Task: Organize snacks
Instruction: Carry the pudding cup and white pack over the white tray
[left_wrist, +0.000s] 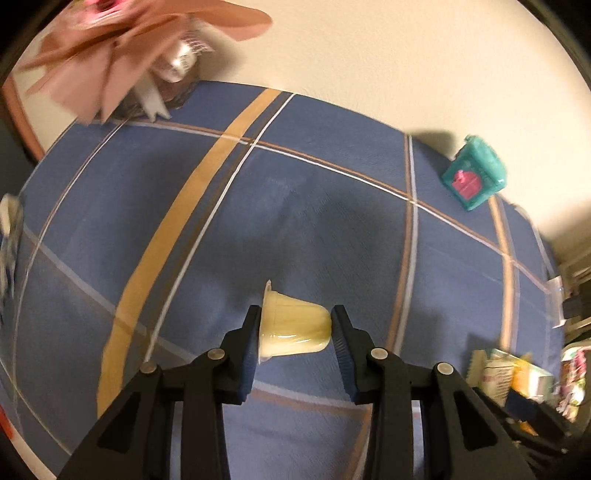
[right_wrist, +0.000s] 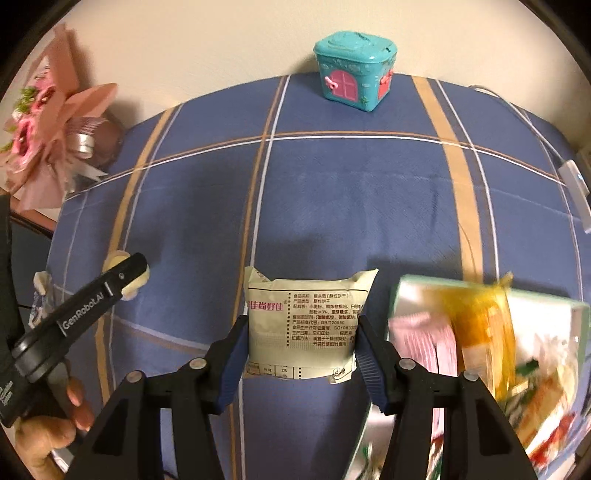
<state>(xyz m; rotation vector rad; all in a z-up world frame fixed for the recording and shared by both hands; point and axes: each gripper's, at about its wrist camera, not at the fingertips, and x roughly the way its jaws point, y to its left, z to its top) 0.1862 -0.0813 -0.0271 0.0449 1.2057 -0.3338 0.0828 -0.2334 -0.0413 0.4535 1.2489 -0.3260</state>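
The plaid desk (right_wrist: 332, 206) lay mostly bare. Well short of the teal box (right_wrist: 354, 75), my right tongs (right_wrist: 301, 347) clamped the cream packet (right_wrist: 306, 325) beside the snack tray (right_wrist: 491, 354), likely its destination. Further left of that box, my left tongs (left_wrist: 295, 328) gripped a jelly cup (left_wrist: 293, 326) sideways, lifted for sorting.

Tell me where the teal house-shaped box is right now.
The teal house-shaped box stands at the table's far edge against the wall, straight ahead of the right gripper holding the cream snack packet.
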